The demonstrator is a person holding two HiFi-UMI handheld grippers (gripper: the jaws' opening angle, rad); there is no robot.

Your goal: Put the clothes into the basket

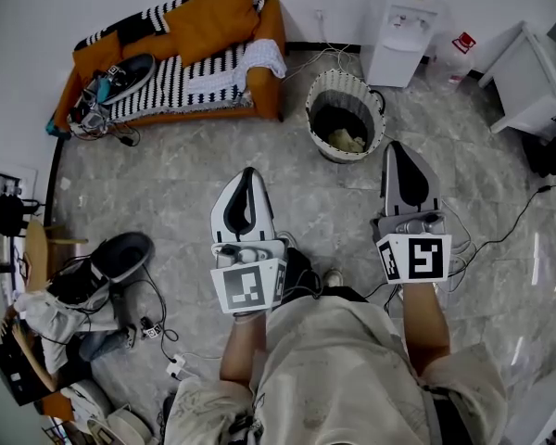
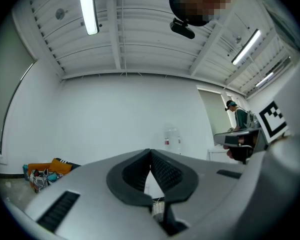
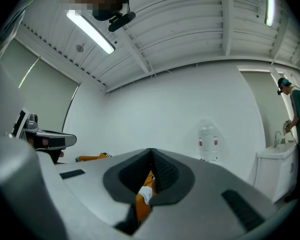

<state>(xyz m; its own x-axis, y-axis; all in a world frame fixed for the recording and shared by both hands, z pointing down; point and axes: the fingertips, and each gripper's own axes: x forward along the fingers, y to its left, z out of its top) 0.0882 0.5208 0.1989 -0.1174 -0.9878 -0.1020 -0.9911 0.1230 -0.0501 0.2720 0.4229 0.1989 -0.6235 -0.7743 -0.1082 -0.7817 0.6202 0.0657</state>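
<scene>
Near sofa [image 1: 181,44]: round striped basket [image 1: 347,79], pale cloth [image 1: 346,141] inside.

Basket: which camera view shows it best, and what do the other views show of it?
The head view: the basket stands whole on the floor, seen from above, a pale cloth inside. The left gripper view shows perhaps a sliver below its jaws; the right gripper view shows none.

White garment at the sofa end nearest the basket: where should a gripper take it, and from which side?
Grip the white garment at its bunched lower edge, where it droops over the seat front of the sofa. Come from in front of the sofa: that loose fold faces the room, so the jaws can probably close across it.
</scene>
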